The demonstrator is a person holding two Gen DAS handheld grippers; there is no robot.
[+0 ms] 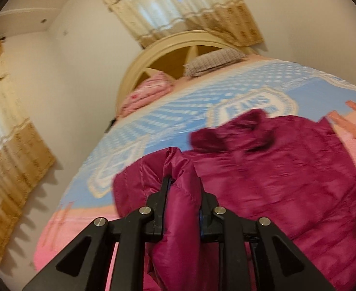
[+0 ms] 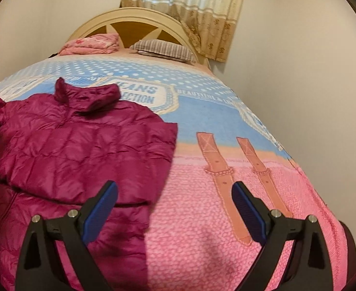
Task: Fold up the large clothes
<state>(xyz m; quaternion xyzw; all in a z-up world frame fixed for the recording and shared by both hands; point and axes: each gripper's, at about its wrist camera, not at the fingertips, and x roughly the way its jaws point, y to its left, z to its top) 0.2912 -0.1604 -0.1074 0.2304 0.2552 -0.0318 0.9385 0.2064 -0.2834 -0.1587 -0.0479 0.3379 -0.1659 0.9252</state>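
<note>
A magenta quilted puffer jacket (image 2: 80, 145) lies on the bed, collar toward the headboard. In the left wrist view the jacket (image 1: 275, 169) spreads to the right. My left gripper (image 1: 184, 181) is shut on a bunched sleeve of it, lifted off the bed, with fabric squeezed between the black fingers. My right gripper (image 2: 175, 189) hovers open over the jacket's right edge and the pink blanket, blue pads wide apart, with nothing between them.
The bed carries a blue and pink blanket (image 2: 226, 218) printed with belt straps. A folded pink quilt (image 2: 93, 44) and a striped pillow (image 2: 163, 49) sit by the cream headboard (image 2: 134, 17). Beige curtains (image 1: 178, 7) hang behind and on the left wall.
</note>
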